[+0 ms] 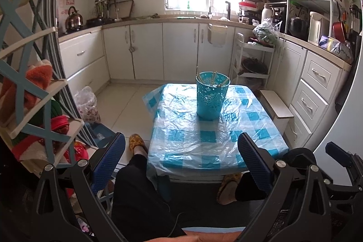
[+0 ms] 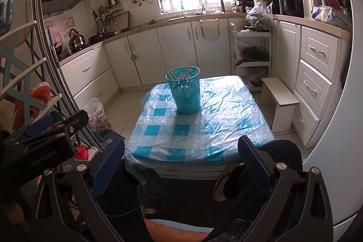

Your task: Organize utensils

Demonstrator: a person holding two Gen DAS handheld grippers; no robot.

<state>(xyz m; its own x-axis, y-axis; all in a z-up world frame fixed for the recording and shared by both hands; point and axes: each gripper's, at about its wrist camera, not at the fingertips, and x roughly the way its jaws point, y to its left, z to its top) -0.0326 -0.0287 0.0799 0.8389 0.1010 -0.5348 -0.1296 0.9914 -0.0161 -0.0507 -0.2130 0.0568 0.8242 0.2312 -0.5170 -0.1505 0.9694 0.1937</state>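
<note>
Tabletop [image 1: 215, 142]: blue holder [image 1: 212, 96] well beyond both wide-spread, empty tongs [image 1: 181, 160].

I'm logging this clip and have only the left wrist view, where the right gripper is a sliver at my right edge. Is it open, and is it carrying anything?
Observer: The right wrist view shows the right gripper open. Its fingers are wide apart with nothing between them.
Operator: Is it close to the blue holder?
Observer: No. The blue holder stands on the far part of the table, and the right gripper's fingertips reach only over the near edge, without touching it.
Operator: Is there anything below that gripper I can't see?
Observer: A thin cable with a silvery plug end lies on the dark surface between the person's legs.
</note>
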